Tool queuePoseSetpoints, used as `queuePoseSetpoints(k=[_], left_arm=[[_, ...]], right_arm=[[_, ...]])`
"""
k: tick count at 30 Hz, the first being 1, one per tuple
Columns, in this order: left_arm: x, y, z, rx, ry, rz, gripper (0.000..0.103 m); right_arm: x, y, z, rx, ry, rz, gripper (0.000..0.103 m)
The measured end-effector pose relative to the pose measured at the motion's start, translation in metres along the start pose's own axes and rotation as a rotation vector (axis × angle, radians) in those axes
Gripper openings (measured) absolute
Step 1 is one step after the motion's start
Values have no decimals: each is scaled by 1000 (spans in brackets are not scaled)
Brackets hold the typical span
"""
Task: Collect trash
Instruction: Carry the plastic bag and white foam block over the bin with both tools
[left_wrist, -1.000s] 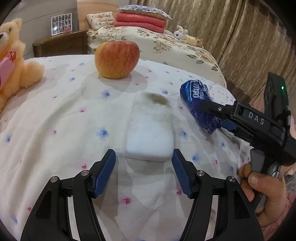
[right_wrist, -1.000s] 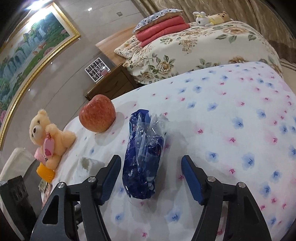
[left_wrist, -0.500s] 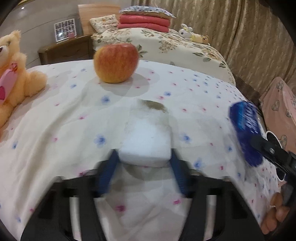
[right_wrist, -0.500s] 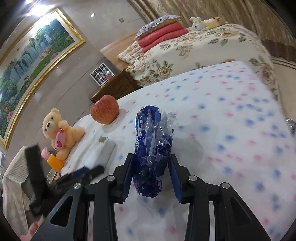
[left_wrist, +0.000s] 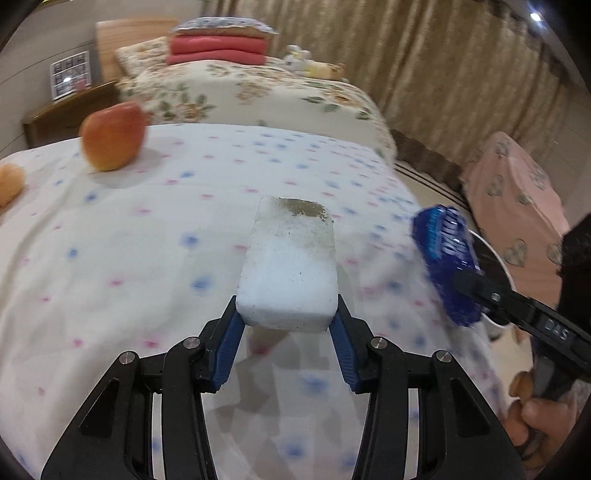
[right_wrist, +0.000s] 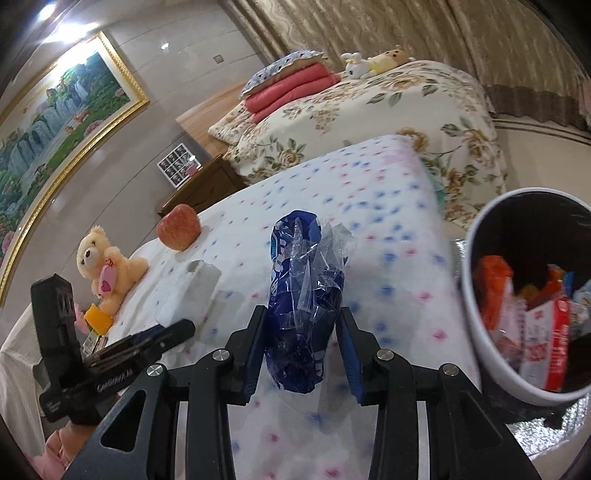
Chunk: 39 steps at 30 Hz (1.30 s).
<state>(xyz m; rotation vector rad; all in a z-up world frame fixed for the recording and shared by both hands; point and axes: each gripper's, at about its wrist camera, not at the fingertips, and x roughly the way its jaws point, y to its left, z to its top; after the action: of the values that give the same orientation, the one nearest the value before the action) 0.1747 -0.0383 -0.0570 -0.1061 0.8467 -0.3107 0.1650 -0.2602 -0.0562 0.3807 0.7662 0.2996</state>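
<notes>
My left gripper (left_wrist: 286, 343) is shut on a white foam block (left_wrist: 290, 266) with a brown stain at its far end, held just above the flowered bedsheet (left_wrist: 110, 258). My right gripper (right_wrist: 301, 354) is shut on a crumpled blue plastic wrapper (right_wrist: 303, 295). To its right stands a white trash bin (right_wrist: 491, 354) with a black liner, holding several wrappers. In the left wrist view the right gripper (left_wrist: 465, 288) carries the blue wrapper (left_wrist: 443, 251) at the bed's right edge, over the bin's rim (left_wrist: 493, 254). In the right wrist view the left gripper (right_wrist: 173, 332) and the foam block (right_wrist: 201, 288) show at lower left.
A red apple (left_wrist: 112, 136) sits on the sheet at the far left, with a teddy bear (right_wrist: 107, 266) beyond it. A second bed (left_wrist: 258, 96) with red cushions, a wooden nightstand (right_wrist: 199, 184) and a pink stool (left_wrist: 517, 206) stand around.
Both grippers closed, the left on the foam block and the right on the blue wrapper. Each has lifted its item and carried it right, toward the bin at the bed's edge.
</notes>
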Motion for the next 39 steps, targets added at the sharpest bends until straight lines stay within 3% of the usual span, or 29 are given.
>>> queuePoseSetpoints(k=[14,39], left_arm=[[-3,-57,-9,59,21,-92,45],[3,-118,-8,186,32,-152,45]], right_arm=[[-35,-29,-9,30,-44,-43,38],[-75,-69,-18,111,-105,-92,38]])
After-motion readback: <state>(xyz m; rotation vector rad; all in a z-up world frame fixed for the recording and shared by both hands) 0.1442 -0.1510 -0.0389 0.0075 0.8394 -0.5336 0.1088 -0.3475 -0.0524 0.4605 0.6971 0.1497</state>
